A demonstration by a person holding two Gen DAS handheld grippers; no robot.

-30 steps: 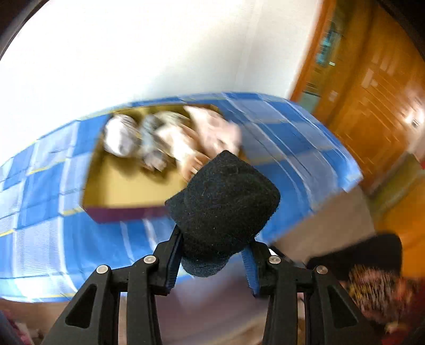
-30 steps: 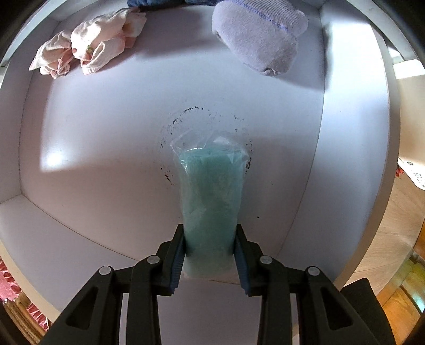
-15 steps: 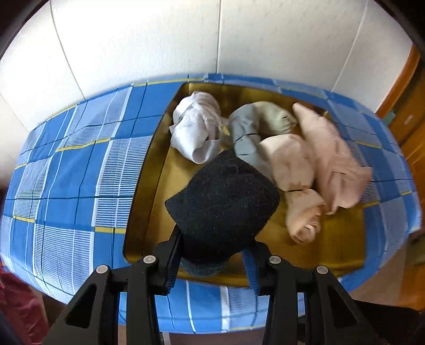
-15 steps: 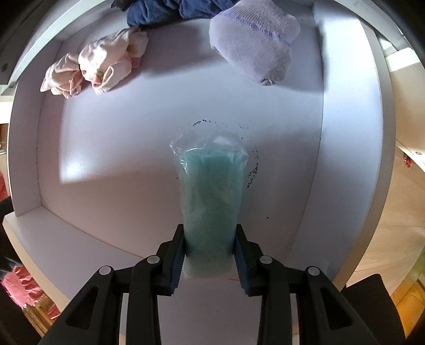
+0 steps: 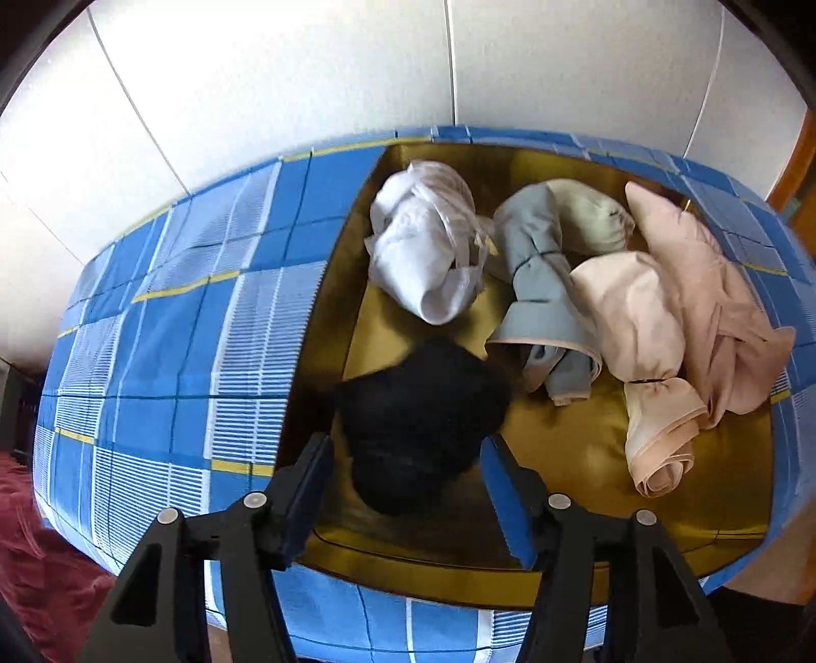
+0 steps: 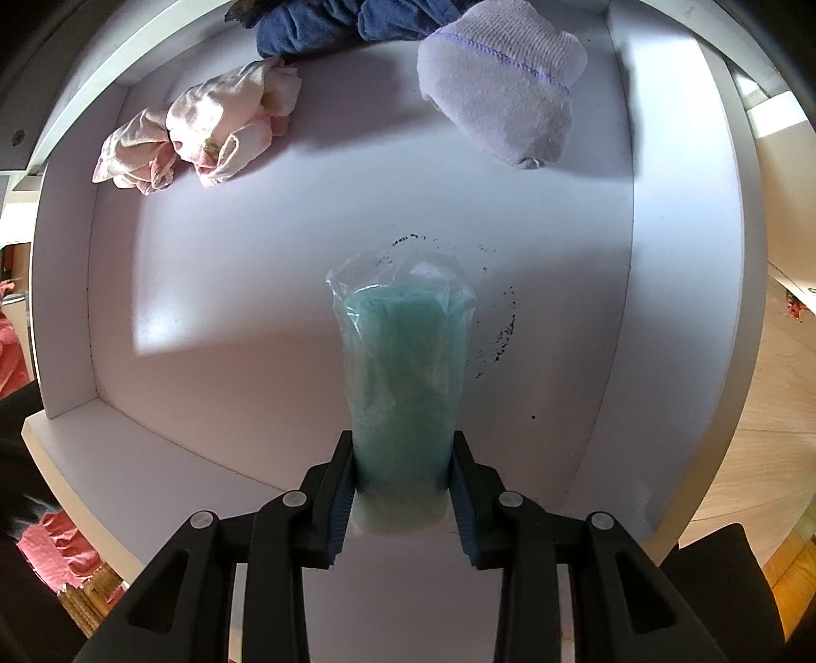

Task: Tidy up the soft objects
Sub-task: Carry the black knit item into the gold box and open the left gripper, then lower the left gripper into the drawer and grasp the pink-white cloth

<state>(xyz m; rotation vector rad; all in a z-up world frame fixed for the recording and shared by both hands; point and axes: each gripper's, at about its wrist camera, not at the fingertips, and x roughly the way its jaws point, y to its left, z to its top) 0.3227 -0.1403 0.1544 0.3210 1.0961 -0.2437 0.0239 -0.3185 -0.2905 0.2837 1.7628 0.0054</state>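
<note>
**Two grippers over two containers of soft goods**

Left wrist view: gold-lined box [image 5: 326,326] with blue checked outer walls, directly ahead of and below the left gripper [image 5: 405,487]. Inside, far from the fingers: white bundle [image 5: 426,255] at upper left, grey-blue roll [image 5: 545,301] and pale green piece [image 5: 591,219] at centre, two peach garments [image 5: 678,290] at right, a rolled peach end nearest the right finger. Black fuzzy sock ball [image 5: 421,423] blurred, between and just beyond the fingertips, over the near left corner of the box floor. Left gripper spread wide, blue pads [image 5: 502,502] standing apart from the black ball on both sides; contact with the box floor not discernible.

Right wrist view: white shelf compartment [image 6: 204,306] with raised side walls, ahead of the right gripper [image 6: 403,464]. At the far edge: pink-cream crumpled cloth [image 6: 204,132] to the far left, dark blue fabric [image 6: 336,25] far centre, white ribbed sock bundle [image 6: 505,92] to the far right. Dark specks [image 6: 502,336] on the shelf surface just right of centre. Teal roll in clear plastic wrap [image 6: 405,367] clamped between the right gripper's pads, extending straight forward from the fingertips over the middle of the shelf, well apart from the three items at the back.
</note>
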